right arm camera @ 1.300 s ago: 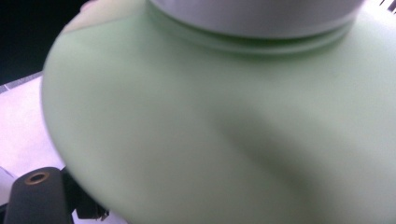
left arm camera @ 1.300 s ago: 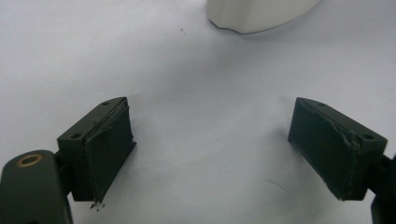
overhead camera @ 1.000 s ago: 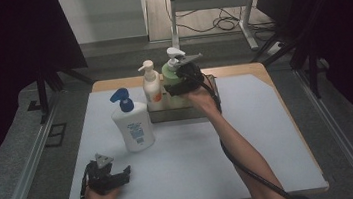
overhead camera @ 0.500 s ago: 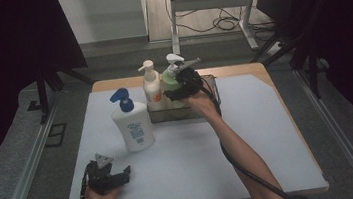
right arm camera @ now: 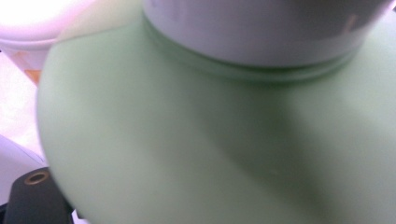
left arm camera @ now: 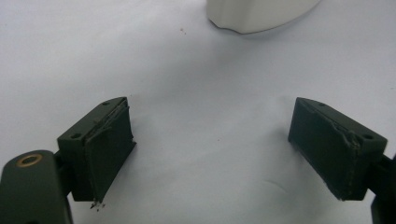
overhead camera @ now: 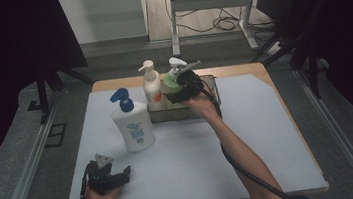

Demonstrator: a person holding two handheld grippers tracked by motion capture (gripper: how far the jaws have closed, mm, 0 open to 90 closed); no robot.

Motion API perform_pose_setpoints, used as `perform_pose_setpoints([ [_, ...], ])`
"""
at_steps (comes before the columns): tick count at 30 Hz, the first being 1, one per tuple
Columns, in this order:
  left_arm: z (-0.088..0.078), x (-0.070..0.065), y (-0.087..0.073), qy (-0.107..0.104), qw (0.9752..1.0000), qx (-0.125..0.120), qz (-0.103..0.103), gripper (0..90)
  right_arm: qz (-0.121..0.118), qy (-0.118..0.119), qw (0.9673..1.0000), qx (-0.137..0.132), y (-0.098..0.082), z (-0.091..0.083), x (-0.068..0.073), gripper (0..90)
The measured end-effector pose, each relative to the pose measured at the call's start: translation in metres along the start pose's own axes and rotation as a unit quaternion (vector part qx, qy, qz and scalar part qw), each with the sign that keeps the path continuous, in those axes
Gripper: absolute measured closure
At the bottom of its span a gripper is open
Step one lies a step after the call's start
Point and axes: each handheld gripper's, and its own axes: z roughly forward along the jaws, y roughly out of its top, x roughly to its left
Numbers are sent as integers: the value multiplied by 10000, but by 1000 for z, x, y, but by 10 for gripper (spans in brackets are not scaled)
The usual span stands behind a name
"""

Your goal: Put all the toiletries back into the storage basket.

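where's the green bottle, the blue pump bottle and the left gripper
green bottle [right arm camera: 154, 140], right gripper view, on its shoulder
blue pump bottle [overhead camera: 135, 127], high view, on its white body
left gripper [left arm camera: 210, 154], left gripper view, midway between its fingertips

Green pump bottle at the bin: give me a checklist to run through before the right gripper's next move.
1. Right gripper at the green pump bottle: ok, its camera is close against the bottle's shoulder.
2. Pads pressing on the bottle: cannot tell, the jaws are hidden behind it.
3. Bottle upright in the clear bin: ok.
4. Neighbouring cream bottle standing: ok, very close beside it.
5. Left gripper out of the way: ok, open, low on the white mat.
6. Blue-pump bottle clear of the bin: ok.
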Motion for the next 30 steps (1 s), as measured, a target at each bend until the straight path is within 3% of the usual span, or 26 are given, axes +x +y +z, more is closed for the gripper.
perform_pose_setpoints([
  [14, 0, 0, 0, 1, 10000, -2, -1, 133, -13, 108, 9999, -103, -4, 0, -5, 105],
  [19, 0, 0, 0, 2, 10000, -3, -1, 133, 0, 158, 9996, -213, -5, -2, -6, 17],
  [30, 0, 0, 0, 1, 10000, -17, -7, 133, -138, 170, 9994, -270, -11, -23, -6, 1],
])
